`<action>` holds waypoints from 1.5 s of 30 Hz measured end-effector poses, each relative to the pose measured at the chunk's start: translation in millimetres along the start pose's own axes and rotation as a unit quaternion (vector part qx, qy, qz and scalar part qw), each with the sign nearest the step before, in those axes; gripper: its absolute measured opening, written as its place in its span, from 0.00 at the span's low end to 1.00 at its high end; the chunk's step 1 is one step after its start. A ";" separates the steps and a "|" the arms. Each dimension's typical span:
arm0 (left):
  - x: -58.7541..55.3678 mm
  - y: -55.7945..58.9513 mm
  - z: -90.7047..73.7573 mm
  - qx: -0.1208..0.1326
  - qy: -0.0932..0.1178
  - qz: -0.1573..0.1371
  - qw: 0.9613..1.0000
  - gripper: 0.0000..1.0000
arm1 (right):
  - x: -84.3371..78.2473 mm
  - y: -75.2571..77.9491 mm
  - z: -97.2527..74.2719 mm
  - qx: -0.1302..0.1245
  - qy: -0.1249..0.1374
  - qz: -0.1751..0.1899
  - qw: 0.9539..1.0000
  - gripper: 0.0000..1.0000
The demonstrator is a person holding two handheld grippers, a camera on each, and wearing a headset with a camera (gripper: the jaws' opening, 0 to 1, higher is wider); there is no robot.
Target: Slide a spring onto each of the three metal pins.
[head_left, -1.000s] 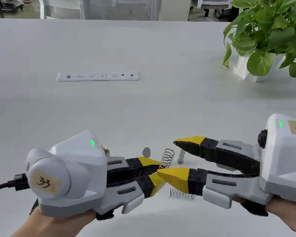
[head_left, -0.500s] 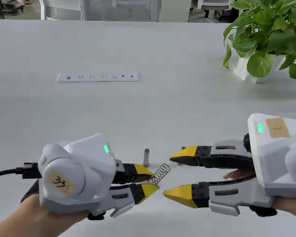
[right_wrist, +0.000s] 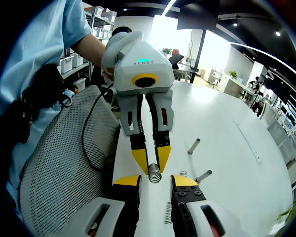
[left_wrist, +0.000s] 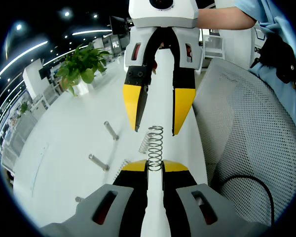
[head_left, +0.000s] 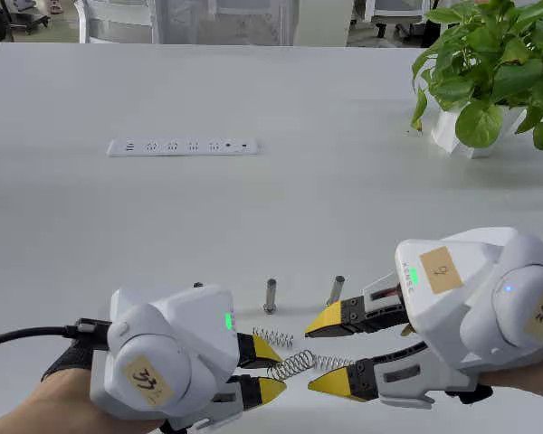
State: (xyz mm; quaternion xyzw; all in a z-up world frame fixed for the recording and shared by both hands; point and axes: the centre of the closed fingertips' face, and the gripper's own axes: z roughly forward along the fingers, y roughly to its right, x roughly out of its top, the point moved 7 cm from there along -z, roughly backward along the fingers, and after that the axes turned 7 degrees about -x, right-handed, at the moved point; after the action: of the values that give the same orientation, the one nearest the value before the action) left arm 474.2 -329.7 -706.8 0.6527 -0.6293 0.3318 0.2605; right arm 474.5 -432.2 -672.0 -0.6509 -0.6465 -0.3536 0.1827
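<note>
My left gripper (head_left: 267, 369) (left_wrist: 155, 166) is shut on one end of a steel spring (head_left: 294, 364) (left_wrist: 155, 144), which sticks out toward the right gripper. My right gripper (head_left: 328, 353) (right_wrist: 156, 180) faces it, open, with its yellow tips on either side of the spring's free end (right_wrist: 154, 174). Two upright metal pins (head_left: 271, 295) (head_left: 335, 289) stand just beyond the tips, and a third pin (left_wrist: 79, 199) is further left. A loose spring (head_left: 273, 337) lies on the table beside the left jaws, and another spring (right_wrist: 166, 212) lies under the right gripper.
A white power strip (head_left: 183, 146) lies at mid-table on the grey table (head_left: 362, 181). A potted plant (head_left: 493, 72) stands at the far right. A mesh chair back (left_wrist: 246, 143) is close behind the table's front edge.
Both grippers have drawn back from the pins toward the table's front edge. The left one still grips the spring, and the open right jaws have closed in around its free end.
</note>
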 end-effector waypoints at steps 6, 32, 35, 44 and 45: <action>-1.7 2.0 0.9 -0.005 -0.008 0.008 1.000 0.06 | -1.0 -1.5 10.2 0.019 -0.018 -0.018 1.000 0.18; 0.7 4.5 3.9 -0.004 0.000 0.008 1.000 0.06 | 0.2 -5.0 18.2 0.038 -0.027 -0.026 0.999 0.07; 1.5 4.8 3.7 -0.004 0.001 0.010 1.000 0.06 | 1.0 -4.8 17.2 0.040 -0.027 -0.018 0.999 0.07; 2.4 4.9 3.2 -0.003 0.010 0.007 1.000 0.07 | 2.4 -3.8 16.2 0.043 -0.037 -0.020 0.998 0.07; 2.5 5.1 3.1 -0.003 0.010 0.008 1.000 0.07 | 2.5 -4.0 16.0 0.043 -0.037 -0.020 0.998 0.07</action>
State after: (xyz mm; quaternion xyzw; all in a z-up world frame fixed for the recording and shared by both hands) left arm 469.4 -334.1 -707.3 0.6435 -0.6327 0.3384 0.2667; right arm 474.0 -418.9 -682.0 -0.6417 -0.6804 -0.3048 0.1799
